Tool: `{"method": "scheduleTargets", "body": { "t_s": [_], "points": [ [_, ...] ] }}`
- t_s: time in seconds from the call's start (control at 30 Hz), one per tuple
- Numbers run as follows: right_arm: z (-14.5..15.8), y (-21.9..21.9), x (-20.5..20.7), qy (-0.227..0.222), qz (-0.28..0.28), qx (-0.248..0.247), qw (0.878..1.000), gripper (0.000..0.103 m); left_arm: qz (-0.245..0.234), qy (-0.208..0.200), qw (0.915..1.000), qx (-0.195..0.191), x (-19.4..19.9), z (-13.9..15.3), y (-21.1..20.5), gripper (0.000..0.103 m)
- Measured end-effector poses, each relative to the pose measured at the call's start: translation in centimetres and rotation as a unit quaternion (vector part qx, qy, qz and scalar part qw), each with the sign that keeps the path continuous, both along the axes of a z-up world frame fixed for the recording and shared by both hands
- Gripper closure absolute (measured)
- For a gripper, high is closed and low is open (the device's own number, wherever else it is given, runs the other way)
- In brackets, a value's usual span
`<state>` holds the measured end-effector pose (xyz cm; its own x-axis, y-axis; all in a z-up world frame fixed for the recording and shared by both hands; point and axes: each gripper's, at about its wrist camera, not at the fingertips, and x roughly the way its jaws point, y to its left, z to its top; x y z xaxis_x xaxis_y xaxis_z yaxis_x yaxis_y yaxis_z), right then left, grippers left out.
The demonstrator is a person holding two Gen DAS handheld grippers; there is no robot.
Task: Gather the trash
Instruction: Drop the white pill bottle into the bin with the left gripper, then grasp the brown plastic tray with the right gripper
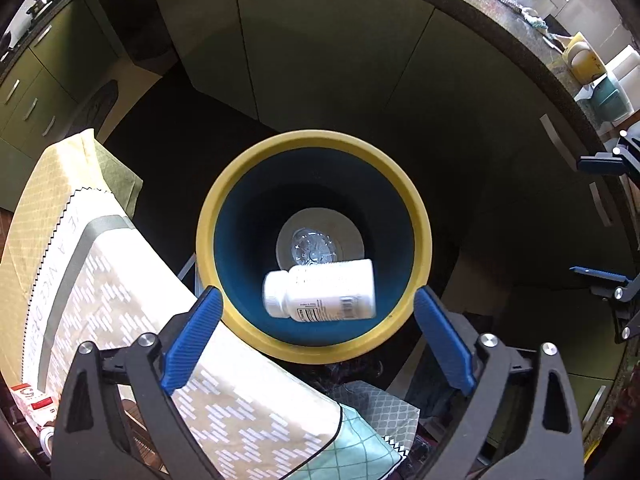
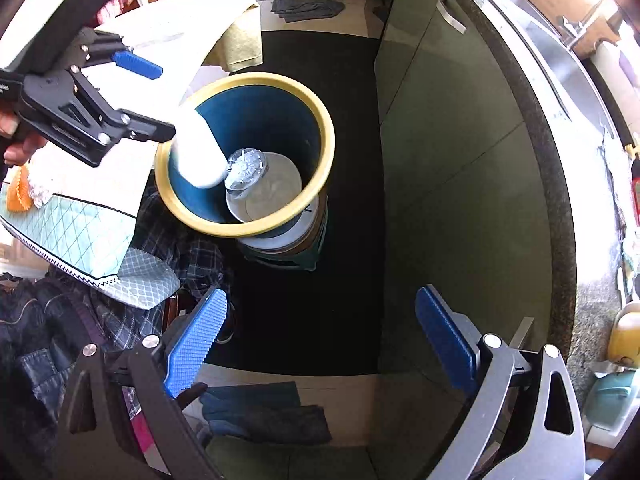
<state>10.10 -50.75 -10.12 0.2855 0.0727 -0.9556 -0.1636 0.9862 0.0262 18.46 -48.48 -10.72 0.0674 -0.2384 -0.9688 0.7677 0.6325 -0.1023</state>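
Note:
A round bin with a yellow rim (image 1: 420,216) and a blue inside stands on the dark floor, directly below my left gripper (image 1: 317,294). A white pill bottle (image 1: 320,290) lies sideways in the air over the bin's mouth, between the wide-apart blue pads (image 1: 200,340) and touching neither. In the right wrist view the same bottle (image 2: 198,152) is a white blur at the bin rim (image 2: 324,132), just under the left gripper (image 2: 150,98). A clear crumpled plastic bottle (image 1: 310,246) rests on the bin's bottom. My right gripper (image 2: 322,296) hangs open and empty over the floor beside the bin.
A table draped in patterned cloths (image 1: 100,280) crowds the bin's left side, with dark clothes (image 2: 180,248) hanging below it. Green cabinets (image 1: 320,60) under a speckled counter (image 2: 548,160) line the far and right sides. A dark cloth (image 2: 260,412) lies on the floor.

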Motion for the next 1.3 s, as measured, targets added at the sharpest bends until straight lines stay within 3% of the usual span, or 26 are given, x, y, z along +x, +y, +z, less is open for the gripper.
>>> {"method": "scheduleTargets", "body": {
  "t_s": [0.13,0.23,0.43,0.6,0.7,0.77,0.87,1.1,1.3],
  "points": [
    [0.8,1.6,0.6,-0.005,0.01,-0.006,1.0,0.009,0.007,-0.001,0.9999,-0.013,0.4,1.5,0.1,0.009],
    [1.2,3.4,1.0,-0.016,0.031,0.002,0.999,0.009,0.008,-0.013,0.9994,-0.03,0.4,4.2,2.6,0.009],
    [1.3,10.6,4.8,-0.027,0.113,0.014,0.993,0.009,0.07,-0.058,0.9952,-0.036,1.2,10.6,14.6,0.009],
    [2.5,20.7,8.6,-0.042,0.226,0.033,0.973,0.009,0.15,-0.084,0.985,-0.017,1.2,12.9,26.2,0.009],
    [2.7,26.6,11.6,-0.03,0.247,0.036,0.968,0.02,0.194,-0.084,0.9773,0.001,0.8,12.4,32.2,0.009],
    [2.4,29.9,13.5,-0.014,0.243,0.041,0.969,0.037,0.214,-0.079,0.9735,0.011,0.1,11.6,35.5,0.009],
    [1.0,33.4,16.1,0.019,0.22,0.041,0.974,0.053,0.237,-0.062,0.9695,0.013,-1.1,10.3,39.1,0.009],
    [-1.8,35.7,19.9,0.066,0.162,0.028,0.984,0.063,0.265,-0.048,0.9628,0.021,-1.2,8.3,43.6,0.009],
    [-3.5,35.7,20.5,0.089,0.141,0.033,0.985,0.088,0.286,-0.034,0.9573,0.029,2.1,6.0,43.9,0.009]
  ]
}}
